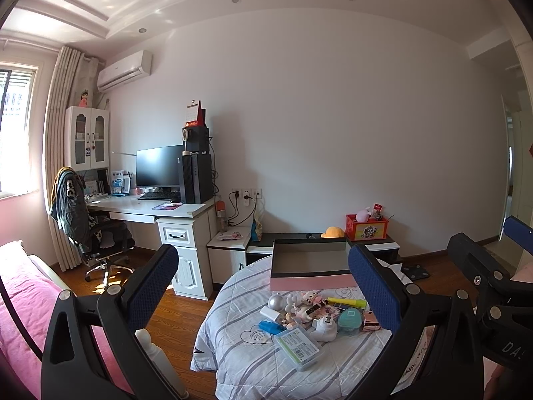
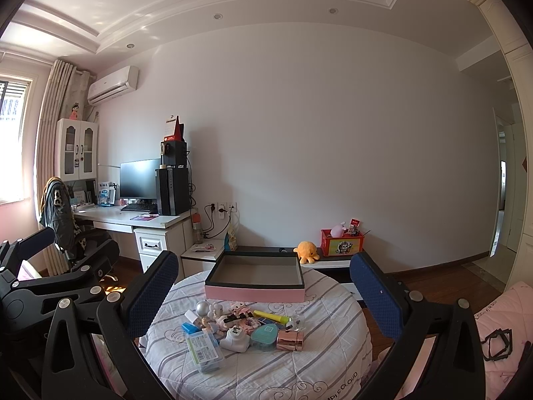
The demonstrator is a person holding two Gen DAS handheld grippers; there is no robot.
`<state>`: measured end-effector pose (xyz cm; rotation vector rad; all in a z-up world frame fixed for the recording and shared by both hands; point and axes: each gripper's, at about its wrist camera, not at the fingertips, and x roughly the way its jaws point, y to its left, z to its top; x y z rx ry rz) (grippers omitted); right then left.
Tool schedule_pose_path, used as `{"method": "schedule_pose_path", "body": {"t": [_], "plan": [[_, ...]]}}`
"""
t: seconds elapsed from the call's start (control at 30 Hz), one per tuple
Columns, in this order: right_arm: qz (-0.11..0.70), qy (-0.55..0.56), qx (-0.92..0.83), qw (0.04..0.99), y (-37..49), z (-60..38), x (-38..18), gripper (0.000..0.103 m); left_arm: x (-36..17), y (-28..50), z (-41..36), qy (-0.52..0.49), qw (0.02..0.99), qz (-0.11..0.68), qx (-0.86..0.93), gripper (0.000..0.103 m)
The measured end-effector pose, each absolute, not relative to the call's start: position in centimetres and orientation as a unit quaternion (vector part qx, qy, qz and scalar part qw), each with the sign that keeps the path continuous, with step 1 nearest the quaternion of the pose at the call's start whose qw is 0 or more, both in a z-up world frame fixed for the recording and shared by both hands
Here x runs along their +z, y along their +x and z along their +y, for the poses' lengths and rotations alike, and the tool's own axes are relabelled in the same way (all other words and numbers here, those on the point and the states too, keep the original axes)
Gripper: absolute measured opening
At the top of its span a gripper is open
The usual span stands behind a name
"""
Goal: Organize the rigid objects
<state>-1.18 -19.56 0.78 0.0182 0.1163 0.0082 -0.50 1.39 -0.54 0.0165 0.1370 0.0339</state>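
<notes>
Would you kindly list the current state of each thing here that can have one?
Left gripper: open, empty.
Right gripper: open, empty.
Pink box: lidless, empty.
Small items: heaped in front of the box.
Monitor: dark.

Few words can be read: the striped quilt (image 2: 299, 360) shows "CLOUD" near its front edge, and the pink pillow (image 2: 499, 313) at right carries letters like "LOVERS". The clear case's (image 2: 205, 350) label is too small to read.
</notes>
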Motion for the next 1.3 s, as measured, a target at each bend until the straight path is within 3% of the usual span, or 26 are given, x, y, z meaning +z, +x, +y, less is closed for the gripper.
{"method": "schedule_pose_path", "body": {"t": [1.3], "plan": [[0.060, 0.007, 0.005, 0.998, -1.21, -19.42, 0.69, 0.103, -0.38, -0.63, 1.49, 0.009, 0.997, 0.070, 0.017, 0.103]]}}
